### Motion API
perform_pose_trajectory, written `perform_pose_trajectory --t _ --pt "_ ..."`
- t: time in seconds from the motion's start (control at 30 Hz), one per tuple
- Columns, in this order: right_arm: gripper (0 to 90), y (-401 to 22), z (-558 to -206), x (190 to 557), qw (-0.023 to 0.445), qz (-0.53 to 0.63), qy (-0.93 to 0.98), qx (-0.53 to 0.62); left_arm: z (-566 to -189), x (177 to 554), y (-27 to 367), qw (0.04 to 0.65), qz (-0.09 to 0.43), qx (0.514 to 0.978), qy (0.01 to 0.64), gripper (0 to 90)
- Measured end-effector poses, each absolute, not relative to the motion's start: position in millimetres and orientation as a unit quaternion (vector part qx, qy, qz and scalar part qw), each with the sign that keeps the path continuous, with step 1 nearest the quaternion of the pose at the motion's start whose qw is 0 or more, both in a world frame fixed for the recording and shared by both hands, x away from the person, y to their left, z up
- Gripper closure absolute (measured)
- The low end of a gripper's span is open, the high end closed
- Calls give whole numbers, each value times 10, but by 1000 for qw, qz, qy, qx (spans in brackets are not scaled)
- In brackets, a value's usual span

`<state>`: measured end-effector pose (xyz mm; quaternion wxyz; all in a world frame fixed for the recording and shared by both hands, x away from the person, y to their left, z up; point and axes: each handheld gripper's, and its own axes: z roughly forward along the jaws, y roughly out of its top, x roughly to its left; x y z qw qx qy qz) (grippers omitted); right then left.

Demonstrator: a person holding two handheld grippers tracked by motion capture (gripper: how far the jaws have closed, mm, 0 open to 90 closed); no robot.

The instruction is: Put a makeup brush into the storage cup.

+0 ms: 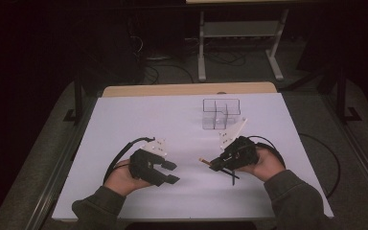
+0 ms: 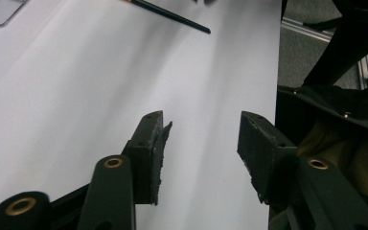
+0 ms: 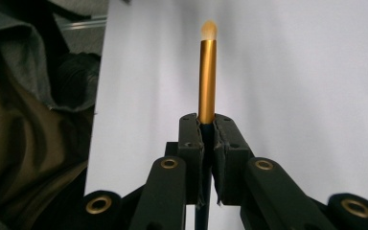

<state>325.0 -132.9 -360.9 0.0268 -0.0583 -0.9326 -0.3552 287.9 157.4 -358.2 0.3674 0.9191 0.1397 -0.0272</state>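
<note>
A dark pencil with a gold ferrule and a pale eraser tip sticks out from between the pads of my right gripper, which is shut on it. In the high view the right gripper sits right of centre; the pencil points its eraser end left, and its dark shaft trails out behind the jaws. My left gripper rests lower left, jaws apart with nothing between them. In the left gripper view the left gripper is open over bare white, with the pencil's shaft farther off.
A white sheet covers the table, with a wooden edge at the far side. A clear plastic compartment box stands just beyond the right gripper. Black cables trail from both grippers. The sheet's right edge shows in the left gripper view.
</note>
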Motion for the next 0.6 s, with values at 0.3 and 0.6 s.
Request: perform_pose_trajectory --t 0.3,0.6 --pt "823 -1460 -3562 3389 19 -381 -921 -80 -3671 2818 1755 385 -12 908 163 454" --pt "823 -1513 -3436 3502 5 -384 -919 -88 -3759 2733 1899 394 4 902 176 426"
